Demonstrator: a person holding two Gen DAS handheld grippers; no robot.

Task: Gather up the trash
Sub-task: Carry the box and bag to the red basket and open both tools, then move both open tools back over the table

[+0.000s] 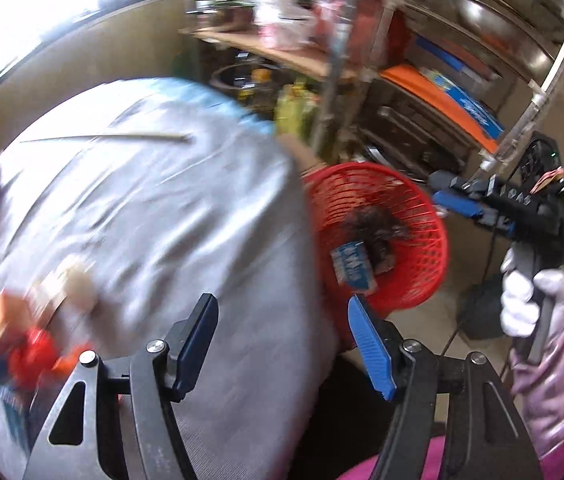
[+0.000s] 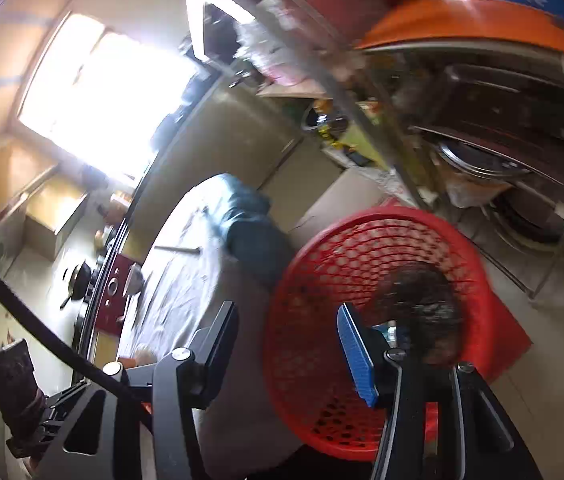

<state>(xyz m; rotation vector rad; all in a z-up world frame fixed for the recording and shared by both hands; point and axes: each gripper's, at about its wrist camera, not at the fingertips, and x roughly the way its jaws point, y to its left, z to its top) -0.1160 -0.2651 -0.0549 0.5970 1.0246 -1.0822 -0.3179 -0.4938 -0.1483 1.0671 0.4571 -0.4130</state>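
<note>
trash is seen in two places. a dark clump and a blue-and-white wrapper [image 1: 351,270] lie inside the red mesh basket [image 1: 421,240], which stands on the floor just beside the edge of the round table [image 1: 162,208]. more scraps, red, orange and blue [image 1: 22,352], lie blurred on the grey cloth at the near left of the table; what they are cannot be told. a thin stick [image 1: 102,137] is laid across the far part of the cloth.

the left gripper [image 1: 283,348] is held above the table's edge, pointing steeply down, its jaws parted with nothing between them and nothing touched by the blue pads [image 1: 369,348].

the right gripper [image 2: 287,354] is seen from its own camera with its jaws apart and empty, one finger over the table's side and the other in front of the red mesh basket [image 2: 321,280], where the dark clump [image 2: 417,304] is seen within the rim. in the left wrist view the same tool [image 1: 457,196] is carried at the right, beyond the basket, gripped by a hand in a white glove [image 1: 533,304] with a pale shiny sleeve below it.

behind the basket a metal rack [image 1: 521,92] is stacked with pans, an orange and blue box and bottles. a bright window [image 2: 102,96] and a stove with a dark pan [image 2: 78,276] are seen at the left of the right wrist view. both views are smeared by motion.
</note>
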